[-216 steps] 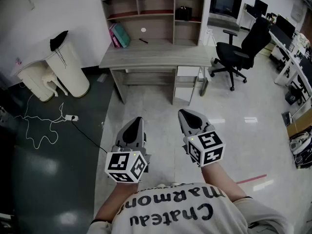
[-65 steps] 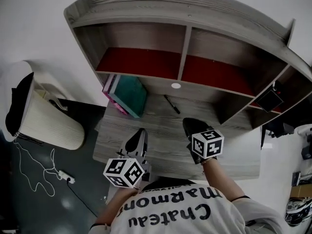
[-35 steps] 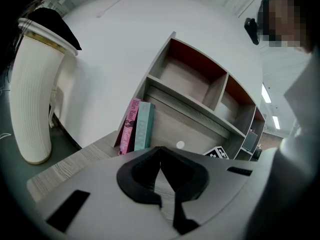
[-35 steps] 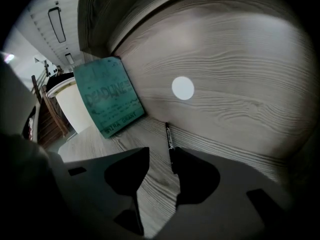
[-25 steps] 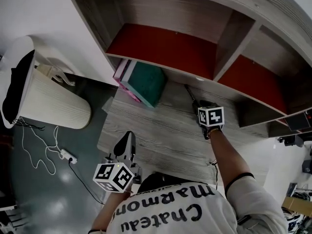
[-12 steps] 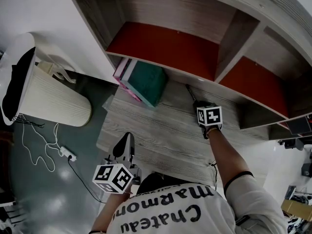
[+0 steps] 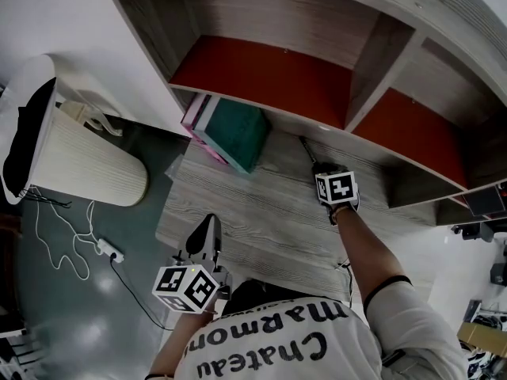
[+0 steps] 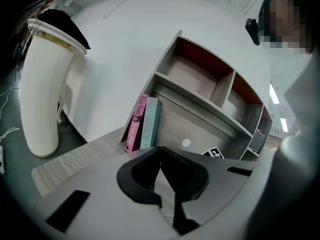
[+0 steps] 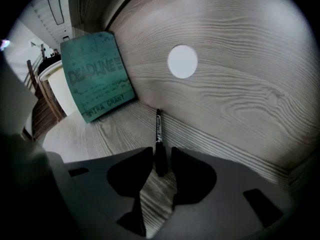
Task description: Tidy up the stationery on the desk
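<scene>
Left gripper (image 8: 160,150) hangs closed and empty at the desk (image 7: 238,212) edge. Right gripper (image 9: 160,155) is part open, its jaws just closing, astride the near end of the pen (image 9: 158,126) without pressing yet. Pen lies flat against the back panel (image 9: 225,104). Likely light, stiff, smooth and apt to roll, so pinch the barrel squarely. Teal book (image 9: 95,74) leans beyond.

The right gripper (image 9: 161,156) reached in to the black pen (image 9: 158,126) at the back of the desk (image 7: 253,212), its jaws just closing around its near end.
</scene>
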Demonstrator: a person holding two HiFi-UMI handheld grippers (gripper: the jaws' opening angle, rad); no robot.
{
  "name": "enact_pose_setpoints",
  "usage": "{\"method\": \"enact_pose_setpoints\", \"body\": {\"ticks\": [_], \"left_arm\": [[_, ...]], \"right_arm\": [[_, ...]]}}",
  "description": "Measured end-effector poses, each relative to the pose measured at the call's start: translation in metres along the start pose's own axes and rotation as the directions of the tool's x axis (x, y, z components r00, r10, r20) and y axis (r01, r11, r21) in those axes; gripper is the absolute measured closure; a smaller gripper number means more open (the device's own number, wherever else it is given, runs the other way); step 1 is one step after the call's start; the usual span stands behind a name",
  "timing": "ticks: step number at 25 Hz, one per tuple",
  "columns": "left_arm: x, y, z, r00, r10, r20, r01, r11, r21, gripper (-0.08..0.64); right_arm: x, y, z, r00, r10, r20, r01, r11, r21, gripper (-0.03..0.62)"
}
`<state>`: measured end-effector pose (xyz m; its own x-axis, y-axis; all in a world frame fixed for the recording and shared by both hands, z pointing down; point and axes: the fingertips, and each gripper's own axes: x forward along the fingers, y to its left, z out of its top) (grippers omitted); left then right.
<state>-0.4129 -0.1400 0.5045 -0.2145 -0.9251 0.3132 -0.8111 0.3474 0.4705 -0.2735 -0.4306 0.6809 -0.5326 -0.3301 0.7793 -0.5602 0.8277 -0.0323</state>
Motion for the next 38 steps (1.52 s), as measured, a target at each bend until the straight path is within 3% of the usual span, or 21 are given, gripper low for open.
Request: {"method": "enact_pose_setpoints", "body": {"ticks": [8, 19, 27, 38], "left_arm": [[-0.002, -0.001, -0.001, 1.000, 0.000, 0.001, 0.000, 1.000, -0.001, 0.545], [-0.007, 0.000, 0.001, 1.000, -0.001, 0.003, 0.001, 1.000, 0.000, 0.545], [-0.005, -0.009, 0.011, 0.999, -0.036, 0.017, 0.036, 0.999, 0.015, 0.545], [-0.014, -0.036, 0.017, 0.991, -0.135, 0.019, 0.134, 0.990, 0.046, 0.545]], "right_arm": [[0.000, 0.005, 0.001, 1.000, -0.004, 0.001, 0.004, 1.000, -0.015, 0.509], [-0.005, 0.001, -0.002, 1.000, -0.029, 0.007, 0.029, 1.000, 0.005, 0.520], [-0.032, -0.005, -0.002, 0.996, -0.046, 0.076, 0.042, 0.997, 0.061, 0.520], [-0.106, 0.003, 0.010, 0.974, -0.030, 0.225, -0.012, 0.983, 0.181, 0.520]]}}
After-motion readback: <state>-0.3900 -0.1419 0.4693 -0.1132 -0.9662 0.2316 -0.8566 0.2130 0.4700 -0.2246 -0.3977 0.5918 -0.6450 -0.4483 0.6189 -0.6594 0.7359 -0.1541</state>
